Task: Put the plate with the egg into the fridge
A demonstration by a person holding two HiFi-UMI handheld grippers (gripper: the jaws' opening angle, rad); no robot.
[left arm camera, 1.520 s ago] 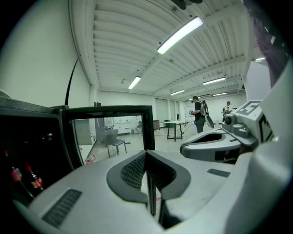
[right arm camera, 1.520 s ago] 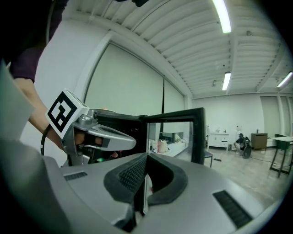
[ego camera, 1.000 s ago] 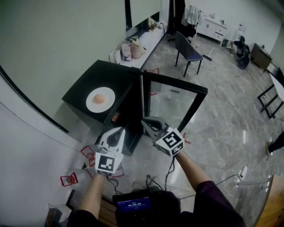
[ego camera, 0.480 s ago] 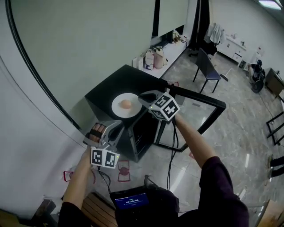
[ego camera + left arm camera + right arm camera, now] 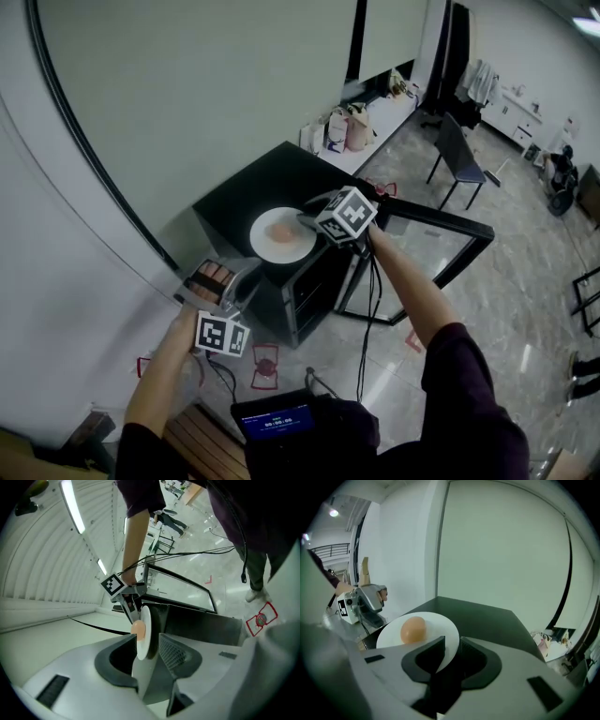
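Note:
A white plate (image 5: pixel 266 247) with a tan egg (image 5: pixel 282 232) on it lies on top of a small black fridge (image 5: pixel 246 194) whose glass door (image 5: pixel 427 246) stands open. My right gripper (image 5: pixel 306 219) is at the plate's right rim. In the right gripper view its jaws (image 5: pixel 452 644) have just been opening and stand slightly apart over the near rim of the plate (image 5: pixel 436 627), beside the egg (image 5: pixel 413 629), without pressing on it. My left gripper (image 5: pixel 217 277), left of the fridge, has just opened wide and holds nothing. Far ahead between its jaws (image 5: pixel 147 641) is the plate (image 5: pixel 146 620).
A pale wall runs close along the left. Behind the fridge a white counter (image 5: pixel 367 122) carries bags, with a dark chair (image 5: pixel 459 150) further back. Red markers (image 5: pixel 265 366) lie on the tiled floor, and a device with a blue screen (image 5: pixel 279 427) is at my waist.
My right gripper rose from in front of the fridge door to the plate's rim. My left gripper swung to the fridge's left side, rolled over and spread its jaws.

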